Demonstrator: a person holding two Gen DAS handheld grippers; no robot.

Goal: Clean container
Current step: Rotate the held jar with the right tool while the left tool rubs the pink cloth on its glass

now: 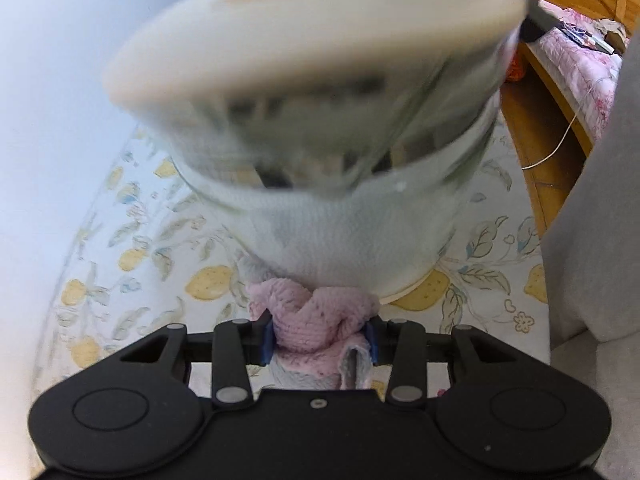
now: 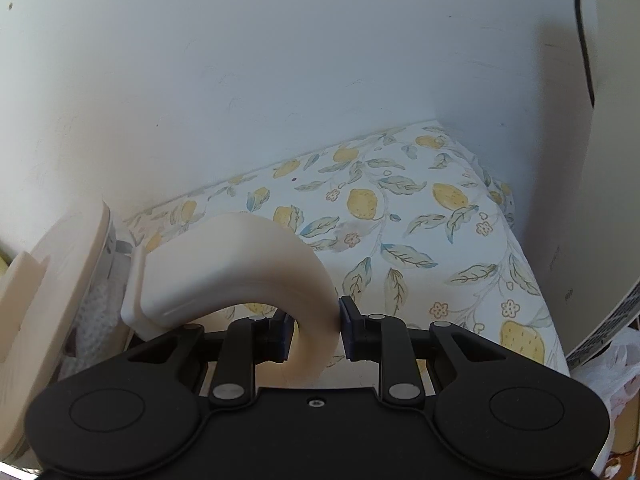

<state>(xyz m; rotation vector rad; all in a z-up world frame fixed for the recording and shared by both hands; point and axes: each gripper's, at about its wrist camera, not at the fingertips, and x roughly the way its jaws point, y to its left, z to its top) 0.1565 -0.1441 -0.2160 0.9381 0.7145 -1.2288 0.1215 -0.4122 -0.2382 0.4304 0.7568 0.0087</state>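
Observation:
A glass container [image 1: 352,216] with a cream end cap [image 1: 312,40] hangs tilted over the table, blurred, its mouth towards my left gripper [image 1: 320,340]. That gripper is shut on a bunched pink cloth [image 1: 316,320]. The cloth runs into the container's mouth and shows pale through the glass. In the right wrist view, my right gripper [image 2: 315,332] is shut on the container's curved cream handle [image 2: 240,264]. The cream cap [image 2: 60,280] and a bit of glass sit at the left edge there.
A lemon-print tablecloth [image 2: 400,208] covers the table against a white wall [image 2: 280,60]. A white appliance [image 2: 600,200] with a black cable stands at the right, with a plastic bag [image 2: 612,368] below it. A wooden bed frame [image 1: 536,128], a pink quilt and a grey sleeve [image 1: 592,200] lie to the right.

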